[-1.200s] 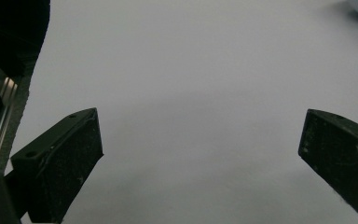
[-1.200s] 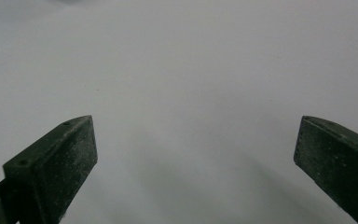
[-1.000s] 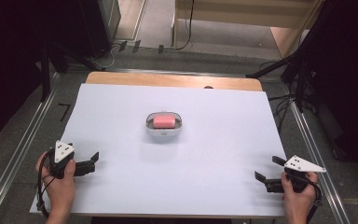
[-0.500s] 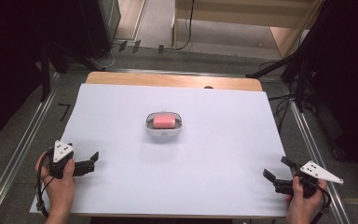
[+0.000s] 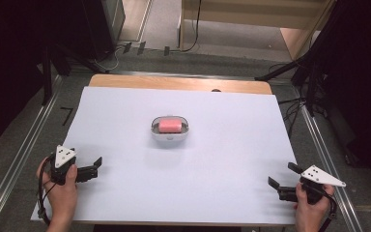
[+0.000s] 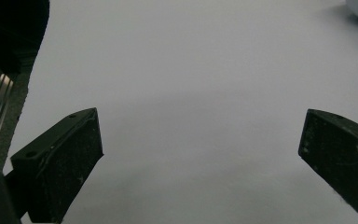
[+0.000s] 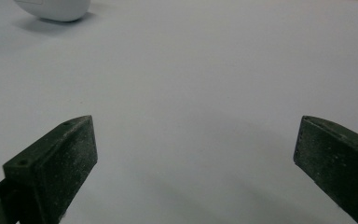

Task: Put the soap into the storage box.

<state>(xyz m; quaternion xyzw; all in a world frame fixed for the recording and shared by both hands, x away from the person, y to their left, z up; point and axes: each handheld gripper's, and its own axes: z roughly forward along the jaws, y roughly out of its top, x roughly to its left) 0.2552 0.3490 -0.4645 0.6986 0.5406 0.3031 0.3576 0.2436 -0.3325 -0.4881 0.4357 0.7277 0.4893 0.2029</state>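
Operator: Status of each hand-held gripper?

Technician: Left hand-held gripper (image 5: pixel 95 166) rests near the bench's (image 5: pixel 232 193) front-left corner, jaws spread wide with nothing between them. Right hand-held gripper (image 5: pixel 281 181) sits near the front-right corner, jaws likewise parted and empty.

Operator: Location of the work item?

Technician: White case (image 5: pixel 170 129) with a pink insert (image 5: pixel 170 125) lies at the bench centre, lid apparently open, well apart from both grippers.

Operator: Step in hand?

Technician: Judged as the start position, before any approach. The next move calls for advancing one gripper toward the case with its jaws aligned across the case's sides.
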